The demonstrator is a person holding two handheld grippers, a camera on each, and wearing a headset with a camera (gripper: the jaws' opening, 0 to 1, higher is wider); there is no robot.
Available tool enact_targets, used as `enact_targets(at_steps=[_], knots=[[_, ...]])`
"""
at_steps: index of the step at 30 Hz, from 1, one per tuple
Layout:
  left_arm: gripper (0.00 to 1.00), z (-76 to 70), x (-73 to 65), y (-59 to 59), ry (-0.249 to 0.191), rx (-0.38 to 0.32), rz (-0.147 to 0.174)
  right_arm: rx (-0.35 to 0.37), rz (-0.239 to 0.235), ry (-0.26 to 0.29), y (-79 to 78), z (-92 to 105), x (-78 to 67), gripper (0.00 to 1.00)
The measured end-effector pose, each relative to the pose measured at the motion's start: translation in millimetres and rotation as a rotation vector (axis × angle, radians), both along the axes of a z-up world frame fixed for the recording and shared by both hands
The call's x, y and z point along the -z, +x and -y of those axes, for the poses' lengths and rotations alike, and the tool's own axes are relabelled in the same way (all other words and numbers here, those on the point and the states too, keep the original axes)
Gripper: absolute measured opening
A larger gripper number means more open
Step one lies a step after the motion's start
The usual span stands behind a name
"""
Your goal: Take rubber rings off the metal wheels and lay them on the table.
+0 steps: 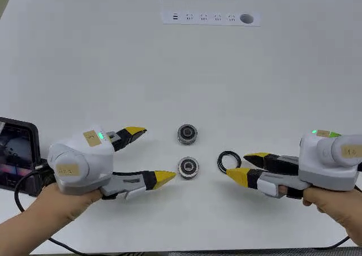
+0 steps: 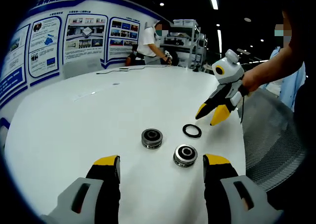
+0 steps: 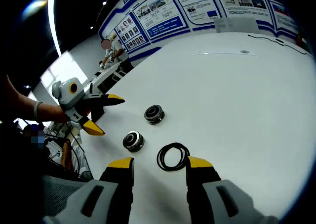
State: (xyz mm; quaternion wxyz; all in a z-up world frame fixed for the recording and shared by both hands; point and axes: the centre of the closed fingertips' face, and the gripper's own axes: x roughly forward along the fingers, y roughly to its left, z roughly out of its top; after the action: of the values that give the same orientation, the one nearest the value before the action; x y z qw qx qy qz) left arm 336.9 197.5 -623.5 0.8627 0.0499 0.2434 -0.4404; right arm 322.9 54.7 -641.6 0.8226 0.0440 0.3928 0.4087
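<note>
One rubber ring (image 1: pixel 228 161) lies freed at centre-right beside the lower wheel (image 1: pixel 188 167), while the left gripper (image 1: pixel 153 154) and right gripper (image 1: pixel 242 164) flank both wheels, wide open and empty, so the next move seems to be steadying the upper wheel (image 1: pixel 187 133) to peel its ring.

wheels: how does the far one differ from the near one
The far wheel has a dark band round its rim, apparently rubber not yet taken off; the near wheel shows a bright, bare metal rim. The near wheel lies close beside the loose ring; the far wheel sits further from it. Both lie flat on the table, apart from each other, with dark centres.
</note>
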Motion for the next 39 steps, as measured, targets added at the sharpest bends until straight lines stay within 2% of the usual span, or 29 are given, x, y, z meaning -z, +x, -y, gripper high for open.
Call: enact_targets(at_steps=[5, 7, 11, 20, 26, 32, 39], knots=[[0.72, -2.3, -2.6, -7.5, -0.007, -0.006, -0.003, -0.027, 0.036, -0.017, -5.3, -2.0, -2.3, 0.49], [0.72, -3.5, -3.6, -11.2, -0.011, -0.008, -0.004, -0.037, 0.069, -0.024, -5.6, -2.7, -4.9, 0.51], [0.74, -6.4, -4.2, -17.9, -0.014, -0.012, -0.007, -0.039, 0.092, -0.034, -7.3, -2.6, -5.6, 0.55], [0.77, -12.7, -6.4, -29.7, -0.02, -0.037, -0.007, -0.084, 0.14, -0.099, -13.5, -4.0, -0.9, 0.64], [0.78, -15.8, -7.8, -35.6, -0.03, -0.057, -0.001, -0.107, 0.195, -0.142, -17.9, -4.4, 1.3, 0.71], [0.78, -17.3, -6.6, -40.7, -0.029, -0.073, 0.005, -0.088, 0.19, -0.148, -22.7, 0.7, 6.1, 0.76], [0.81, -18.4, -8.0, -46.4, -0.034, -0.088, 0.011, -0.084, 0.244, -0.153, -23.7, 4.1, 2.5, 0.83]])
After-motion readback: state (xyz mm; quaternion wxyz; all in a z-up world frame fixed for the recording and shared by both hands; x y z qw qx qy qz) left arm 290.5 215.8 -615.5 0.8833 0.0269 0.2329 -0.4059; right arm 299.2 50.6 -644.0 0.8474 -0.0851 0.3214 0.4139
